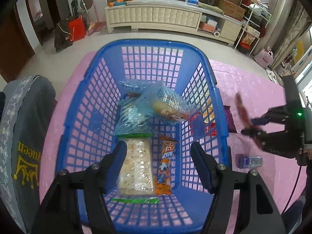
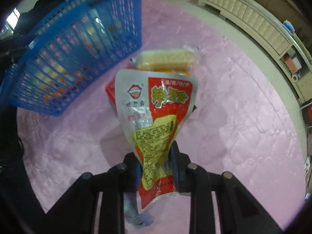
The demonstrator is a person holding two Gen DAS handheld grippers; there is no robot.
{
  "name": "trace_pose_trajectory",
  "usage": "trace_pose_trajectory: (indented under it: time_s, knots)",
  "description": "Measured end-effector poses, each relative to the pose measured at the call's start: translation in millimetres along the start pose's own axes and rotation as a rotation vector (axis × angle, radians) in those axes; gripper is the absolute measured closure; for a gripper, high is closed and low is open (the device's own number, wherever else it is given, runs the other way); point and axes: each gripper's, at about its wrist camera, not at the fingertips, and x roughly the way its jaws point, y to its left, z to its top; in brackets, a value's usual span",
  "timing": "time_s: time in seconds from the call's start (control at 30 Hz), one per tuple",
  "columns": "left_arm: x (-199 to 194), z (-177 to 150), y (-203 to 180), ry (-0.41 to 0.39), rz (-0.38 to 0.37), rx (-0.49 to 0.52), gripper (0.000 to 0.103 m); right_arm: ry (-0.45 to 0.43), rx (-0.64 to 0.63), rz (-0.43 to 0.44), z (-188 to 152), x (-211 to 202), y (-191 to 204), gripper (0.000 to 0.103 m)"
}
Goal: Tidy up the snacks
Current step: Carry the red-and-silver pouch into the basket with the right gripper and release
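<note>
The right claw (image 2: 156, 167) is clamped on a red snack packet (image 2: 154, 105), held above the pink mat (image 2: 234, 117) beside the blue basket (image 2: 78, 44). The packet's long axis runs straight out from the fingers. The left claw (image 1: 159, 163) hangs open over the basket, empty.

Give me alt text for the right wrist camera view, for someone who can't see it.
The right gripper pinches a red and silver snack packet above a pink quilted mat. A blue mesh basket holding snacks stands to the upper left, and a wafer pack lies on the mat behind the packet.
</note>
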Motion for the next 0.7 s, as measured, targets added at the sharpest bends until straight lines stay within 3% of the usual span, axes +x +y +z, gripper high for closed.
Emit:
trace_pose_trajectory:
  time_s: [0.17, 0.37, 0.7]
  knots:
    - [-29, -11, 13, -0.042, -0.019, -0.023, 0.037, -0.088, 0.006, -0.077, 2, -54, 28, 0.074]
    - [-64, -24, 25, -0.097, -0.013, -0.015, 0.037, -0.146, 0.051, -0.104, 6, -100, 67, 0.076]
    - [-105, -44, 59, -0.159, -0.017, -0.029, 0.037, -0.211, 0.006, -0.104, 54, -99, 138, 0.076]
